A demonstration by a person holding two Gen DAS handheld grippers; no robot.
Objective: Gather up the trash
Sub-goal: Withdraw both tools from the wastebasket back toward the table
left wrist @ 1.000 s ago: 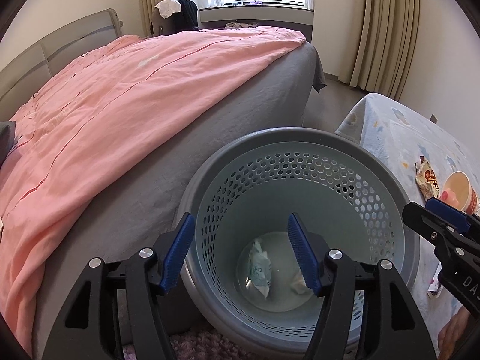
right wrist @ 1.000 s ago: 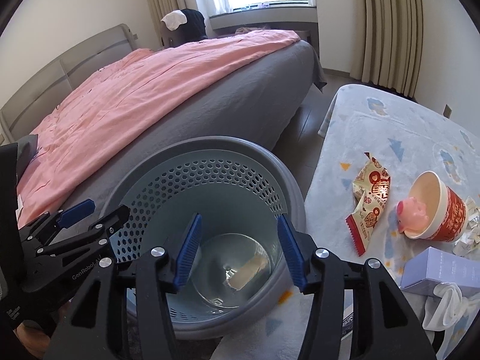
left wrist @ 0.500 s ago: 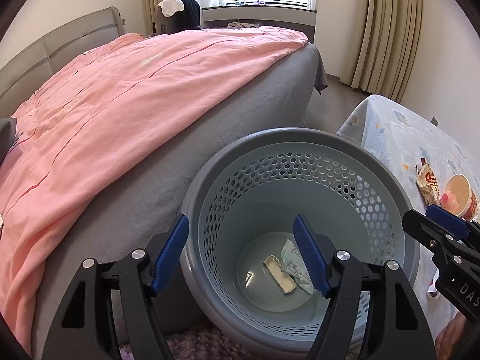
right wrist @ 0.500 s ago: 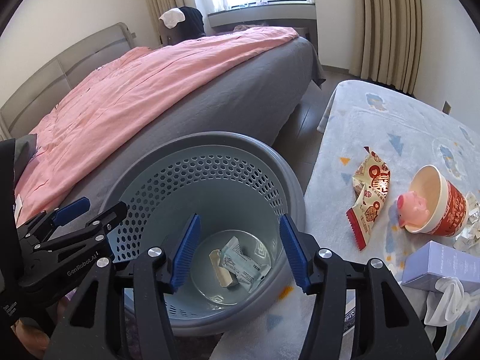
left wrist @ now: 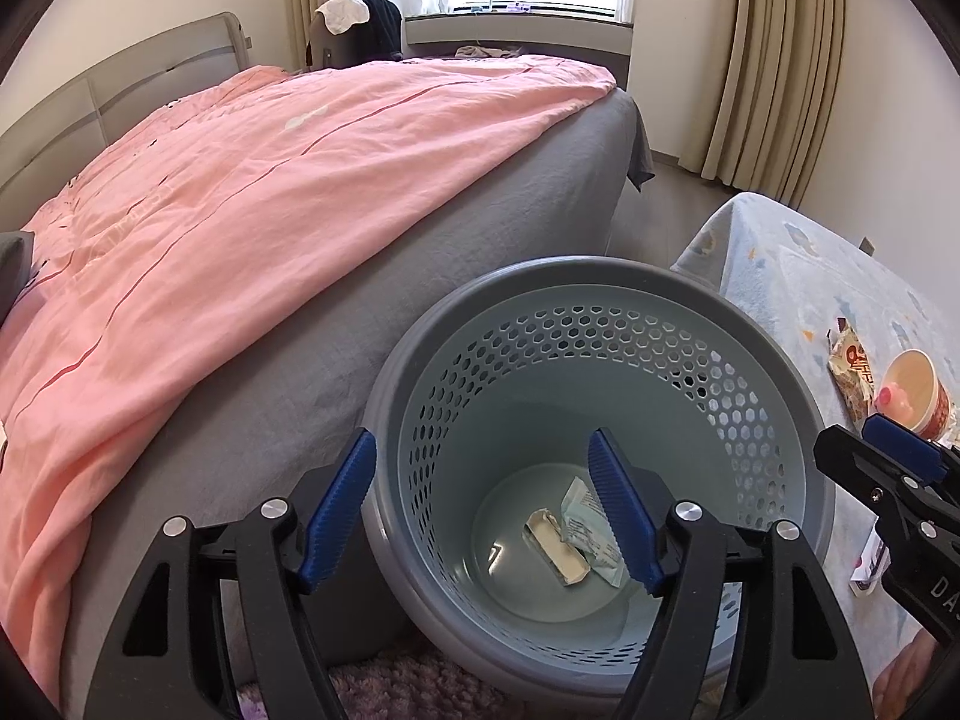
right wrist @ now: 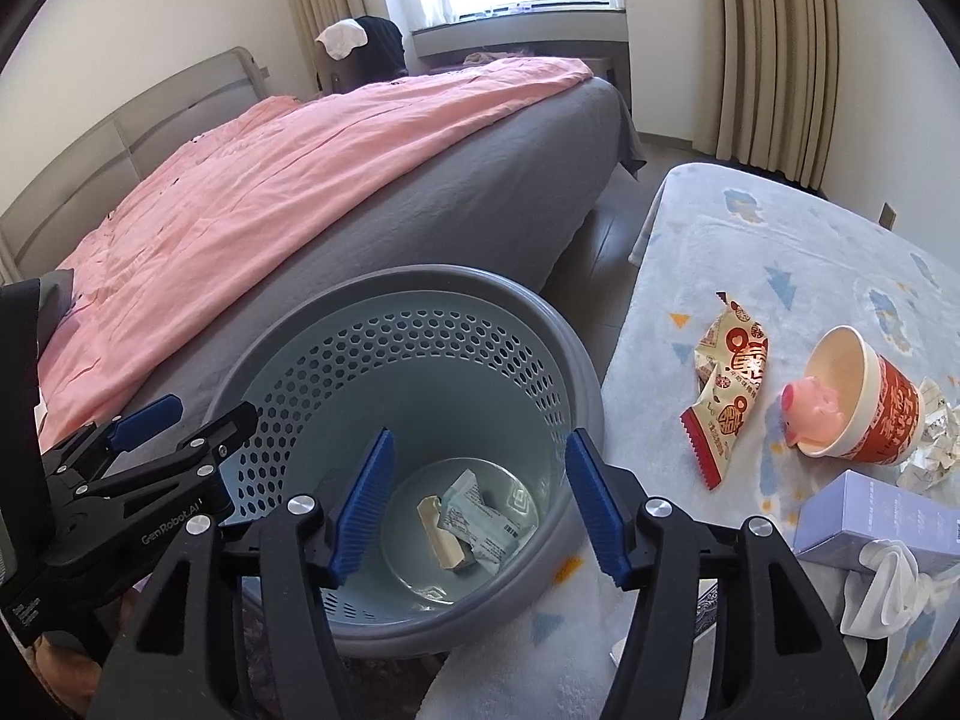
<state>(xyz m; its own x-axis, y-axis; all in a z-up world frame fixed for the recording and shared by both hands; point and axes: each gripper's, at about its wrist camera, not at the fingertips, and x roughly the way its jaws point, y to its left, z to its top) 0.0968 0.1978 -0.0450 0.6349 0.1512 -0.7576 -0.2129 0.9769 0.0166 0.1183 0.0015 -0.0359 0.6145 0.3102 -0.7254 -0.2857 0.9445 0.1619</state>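
On the far left lies the bed (right wrist: 480, 192) with its pink duvet (left wrist: 252, 192), grey sheet beneath; no trash is visible on it. Just beside the bed stands the grey perforated waste basket (left wrist: 600, 288), and at its bottom lie two pieces of trash touching one another: a cream-coloured wrapper (left wrist: 555, 552) and a pale printed packet (right wrist: 480, 525). Both tools hang above the basket's mouth; the left gripper (left wrist: 483, 510) has its blue pads spread wide with nothing between them, and the right gripper (right wrist: 480, 507) stands likewise wide and empty. So the drop looks done for these two pieces, and the step in hand is, by my judgement, the turn back toward fresh trash. To the right of the basket, touching its rim in the right wrist view, is the low table under a pale blue patterned cloth (right wrist: 780, 252); on it lie a red-and-cream snack wrapper (right wrist: 729, 387), then a red paper cup (right wrist: 870, 402) tipped on its side with a pink pig toy (right wrist: 810, 408) at its mouth; crumpled paper scraps (right wrist: 933, 438) lie just beyond the cup, and a lilac box (right wrist: 882, 519) with a white cloth (right wrist: 888, 576) sits nearest. The next move likely calls for the right gripper to swing rightward to the snack wrapper, the nearest loose piece, and close on its crinkled edge; being thin and flat on cloth, it may need a low, angled pinch.
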